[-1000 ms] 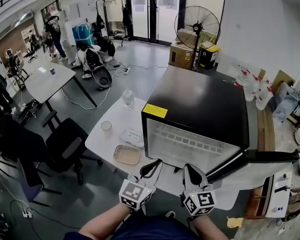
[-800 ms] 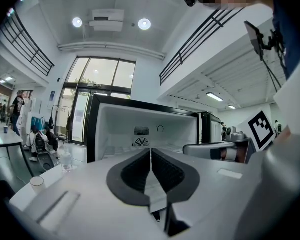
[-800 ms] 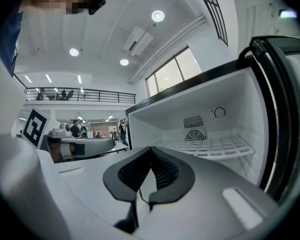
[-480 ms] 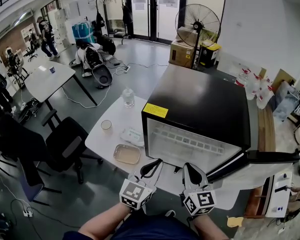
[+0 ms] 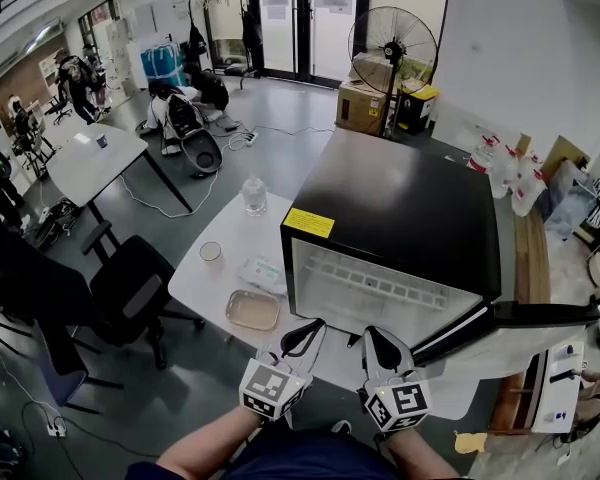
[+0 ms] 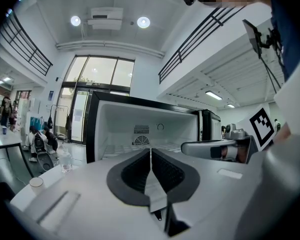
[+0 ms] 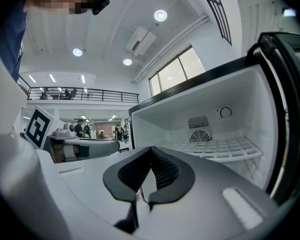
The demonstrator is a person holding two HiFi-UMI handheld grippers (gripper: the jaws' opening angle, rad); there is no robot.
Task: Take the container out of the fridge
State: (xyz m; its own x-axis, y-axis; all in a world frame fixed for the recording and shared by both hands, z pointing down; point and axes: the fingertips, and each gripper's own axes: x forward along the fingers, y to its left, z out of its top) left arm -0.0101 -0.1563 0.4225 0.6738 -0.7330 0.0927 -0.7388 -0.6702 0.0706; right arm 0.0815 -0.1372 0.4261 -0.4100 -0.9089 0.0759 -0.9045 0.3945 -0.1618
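Observation:
The black mini fridge (image 5: 400, 213) stands on the white table (image 5: 205, 288) with its door (image 5: 540, 315) swung open to the right. Its white inside (image 6: 140, 129) holds a wire shelf (image 7: 215, 146) with nothing on it. A shallow tan container (image 5: 253, 310) lies on the table left of the fridge, and a clear lidded one (image 5: 265, 273) sits just behind it. My left gripper (image 5: 308, 328) and right gripper (image 5: 372, 336) hover side by side in front of the fridge opening. Both are shut with nothing between the jaws (image 6: 150, 156) (image 7: 151, 156).
A paper cup (image 5: 211, 252) and a water bottle (image 5: 254, 196) stand further left on the table. A black office chair (image 5: 130, 288) is by the table's left side. A standing fan (image 5: 392, 43) and boxes are behind the fridge. People move about far left.

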